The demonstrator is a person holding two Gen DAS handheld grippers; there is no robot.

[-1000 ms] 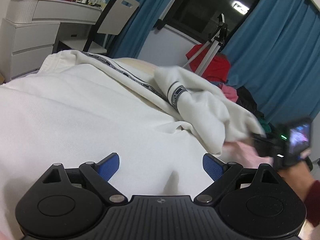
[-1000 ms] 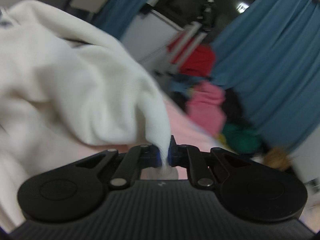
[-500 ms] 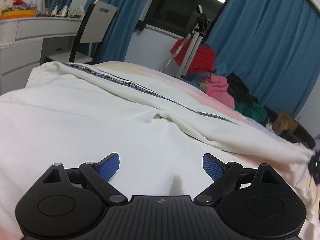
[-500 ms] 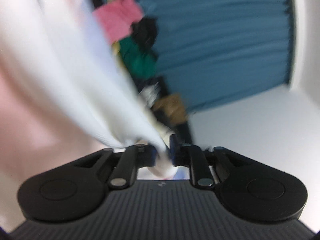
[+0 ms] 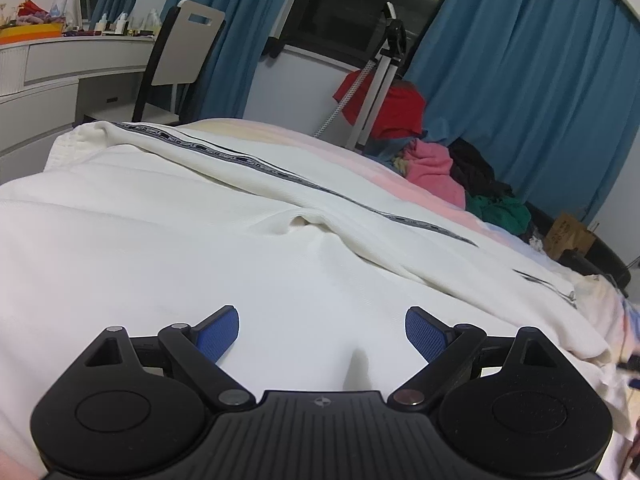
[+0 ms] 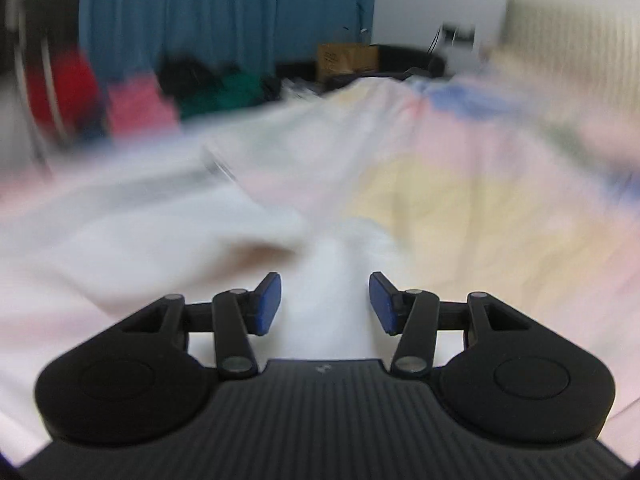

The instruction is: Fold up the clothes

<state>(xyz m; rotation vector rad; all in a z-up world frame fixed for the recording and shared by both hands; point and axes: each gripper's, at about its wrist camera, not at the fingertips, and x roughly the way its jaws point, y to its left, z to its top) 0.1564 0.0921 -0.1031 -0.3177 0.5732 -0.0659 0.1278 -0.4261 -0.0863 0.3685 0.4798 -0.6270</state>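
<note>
A white garment (image 5: 240, 248) with a black printed stripe (image 5: 280, 172) lies spread flat on the bed. Its long sleeve or leg stretches out to the right. My left gripper (image 5: 322, 334) is open and hovers just above the white cloth, holding nothing. My right gripper (image 6: 325, 306) is open with white cloth (image 6: 320, 280) lying between its blue pads (image 6: 267, 308), not clamped. The right wrist view is blurred by motion.
The bed sheet (image 6: 460, 184) has pastel pink, yellow and blue patches. A pile of pink, green, black and red clothes (image 5: 440, 168) and a tripod (image 5: 376, 80) stand past the far edge of the bed. A desk (image 5: 60, 64) and chair (image 5: 180, 52) are at left. Blue curtains hang behind.
My right gripper pulled the sleeve out to the right, laid it flat, then opened and let it go. The left gripper stayed open above the cloth.
</note>
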